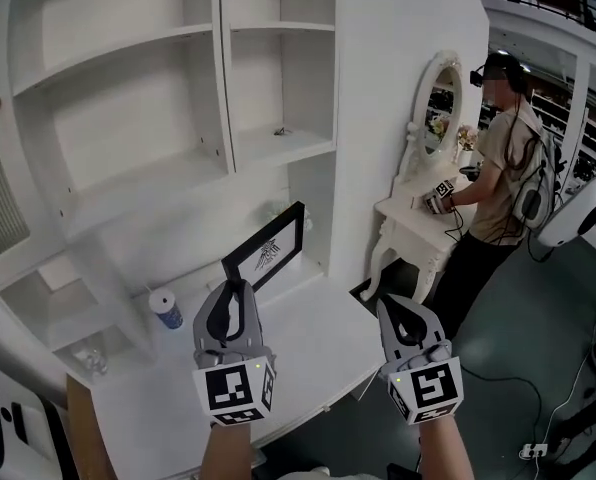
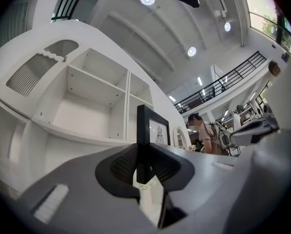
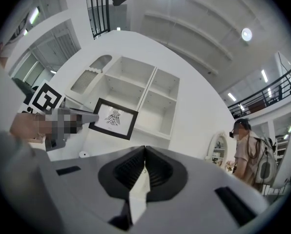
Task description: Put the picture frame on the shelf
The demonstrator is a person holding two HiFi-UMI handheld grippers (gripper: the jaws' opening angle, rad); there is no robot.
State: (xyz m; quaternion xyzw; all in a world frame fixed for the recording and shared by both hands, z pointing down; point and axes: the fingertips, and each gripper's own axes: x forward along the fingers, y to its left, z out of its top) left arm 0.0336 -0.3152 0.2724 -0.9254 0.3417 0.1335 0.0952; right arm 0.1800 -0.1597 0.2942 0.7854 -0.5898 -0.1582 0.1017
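The black picture frame with a small drawing on white hangs tilted above the white desk top, below the shelf unit's open compartments. My left gripper is shut on the frame's lower left edge. In the left gripper view the frame rises upright from between the jaws of the left gripper. My right gripper hovers to the right of the frame, shut with nothing in it. In the right gripper view, beyond the right gripper, the frame shows in front of the shelves.
A small blue and white bottle stands on the desk top at the left. A small object lies on the middle right shelf. At the right a person stands at a white vanity table with an oval mirror.
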